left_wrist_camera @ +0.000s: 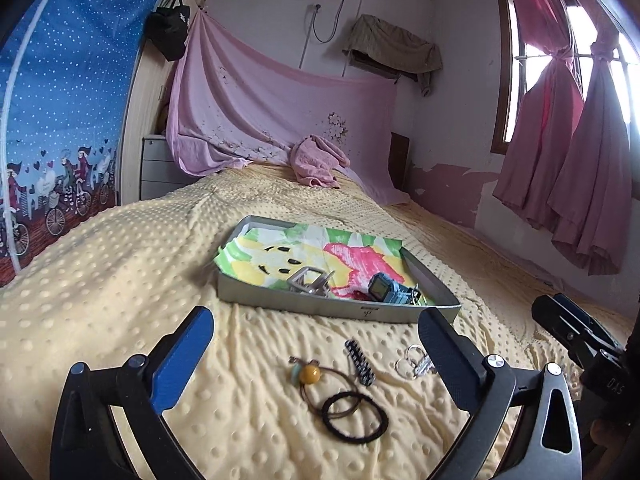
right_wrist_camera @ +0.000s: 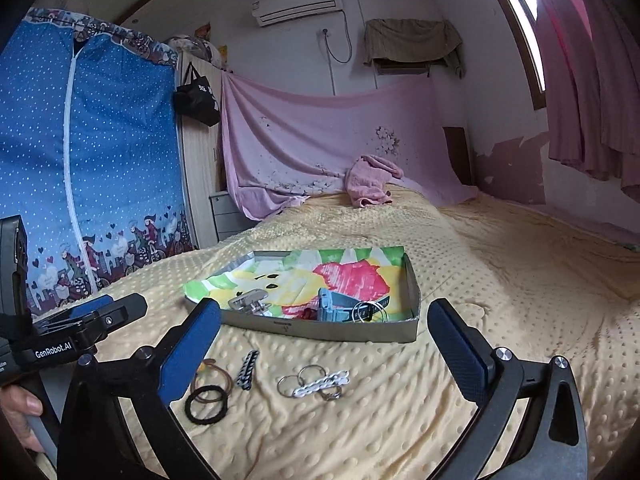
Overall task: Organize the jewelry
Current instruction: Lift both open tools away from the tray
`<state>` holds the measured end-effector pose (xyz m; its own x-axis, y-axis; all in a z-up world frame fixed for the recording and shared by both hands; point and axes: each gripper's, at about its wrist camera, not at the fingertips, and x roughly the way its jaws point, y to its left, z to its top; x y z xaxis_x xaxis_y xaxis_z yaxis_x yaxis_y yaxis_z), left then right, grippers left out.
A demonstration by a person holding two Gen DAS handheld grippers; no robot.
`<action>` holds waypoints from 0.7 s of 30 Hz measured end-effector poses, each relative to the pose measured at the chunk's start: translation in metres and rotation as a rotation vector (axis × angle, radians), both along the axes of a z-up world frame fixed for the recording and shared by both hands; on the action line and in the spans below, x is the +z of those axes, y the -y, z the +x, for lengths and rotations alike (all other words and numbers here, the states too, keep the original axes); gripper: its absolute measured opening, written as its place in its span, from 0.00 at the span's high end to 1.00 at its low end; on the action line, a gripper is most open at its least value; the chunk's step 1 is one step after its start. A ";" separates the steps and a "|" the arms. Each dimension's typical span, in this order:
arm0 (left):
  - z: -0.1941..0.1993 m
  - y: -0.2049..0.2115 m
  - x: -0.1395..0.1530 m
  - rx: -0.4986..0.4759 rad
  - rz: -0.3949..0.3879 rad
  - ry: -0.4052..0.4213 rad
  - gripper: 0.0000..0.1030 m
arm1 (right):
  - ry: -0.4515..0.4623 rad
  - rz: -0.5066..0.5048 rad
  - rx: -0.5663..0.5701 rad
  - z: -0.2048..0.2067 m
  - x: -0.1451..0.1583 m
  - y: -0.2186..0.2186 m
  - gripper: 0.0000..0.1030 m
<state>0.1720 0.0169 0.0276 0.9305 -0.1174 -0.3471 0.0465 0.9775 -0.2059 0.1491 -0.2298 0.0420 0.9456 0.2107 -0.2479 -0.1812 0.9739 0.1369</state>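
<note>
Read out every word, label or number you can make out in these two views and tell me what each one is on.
"GenRobot.AI": white print on the black body of the left gripper, seen from the right wrist.
"DAS": partial white letters on the black right gripper, seen from the left wrist.
Black hanging bag: white characters, too blurred to read.
Grey cardboard box: small dark front-wall label, unreadable.

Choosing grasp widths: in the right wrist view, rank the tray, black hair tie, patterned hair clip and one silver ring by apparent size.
1. tray
2. black hair tie
3. patterned hair clip
4. silver ring

Clip and hair tie look close; unsure.
</note>
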 end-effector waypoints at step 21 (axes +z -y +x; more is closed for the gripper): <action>-0.010 -0.021 -0.045 -0.039 0.035 -0.193 0.00 | -0.187 -0.107 0.061 -0.006 -0.037 -0.024 0.01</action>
<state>0.1622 0.0380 -0.0179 0.8413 -0.1367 -0.5231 0.0473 0.9824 -0.1806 0.1432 -0.2059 0.0050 0.8675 0.2290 -0.4415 -0.2213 0.9727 0.0696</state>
